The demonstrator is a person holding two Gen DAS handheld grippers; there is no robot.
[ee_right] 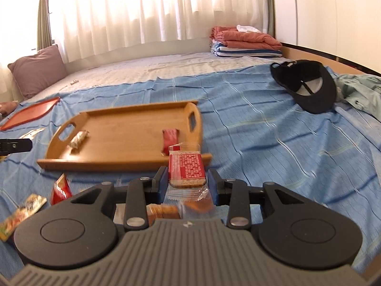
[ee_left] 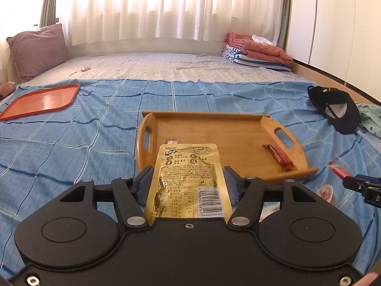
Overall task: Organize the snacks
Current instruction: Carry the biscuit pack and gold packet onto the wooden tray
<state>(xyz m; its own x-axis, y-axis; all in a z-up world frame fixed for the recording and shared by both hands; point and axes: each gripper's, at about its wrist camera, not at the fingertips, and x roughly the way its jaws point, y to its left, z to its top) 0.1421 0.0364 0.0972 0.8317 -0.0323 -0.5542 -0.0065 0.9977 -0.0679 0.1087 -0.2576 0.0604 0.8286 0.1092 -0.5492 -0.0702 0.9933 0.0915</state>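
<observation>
My left gripper (ee_left: 188, 178) is shut on a gold snack pouch (ee_left: 188, 178), held above the blue bedspread just short of the wooden tray (ee_left: 214, 128). In the tray lie a red snack bar (ee_left: 278, 158) and a small pale wrapped sweet (ee_right: 78, 139). My right gripper (ee_right: 187, 181) is shut on a red and clear biscuit packet (ee_right: 187, 170), near the tray's front right corner (ee_right: 204, 158); the red bar (ee_right: 169, 139) lies just beyond it. The right gripper's tip (ee_left: 362, 184) shows at the right edge of the left wrist view.
Loose snack packets (ee_right: 60, 188) lie on the blue bedspread at my lower left. An orange tray (ee_left: 42, 101) sits far left. A black cap (ee_right: 307, 85) and a pale green garment (ee_right: 364, 90) lie to the right; folded blankets (ee_left: 257, 52) and a pillow (ee_left: 35, 50) at the back.
</observation>
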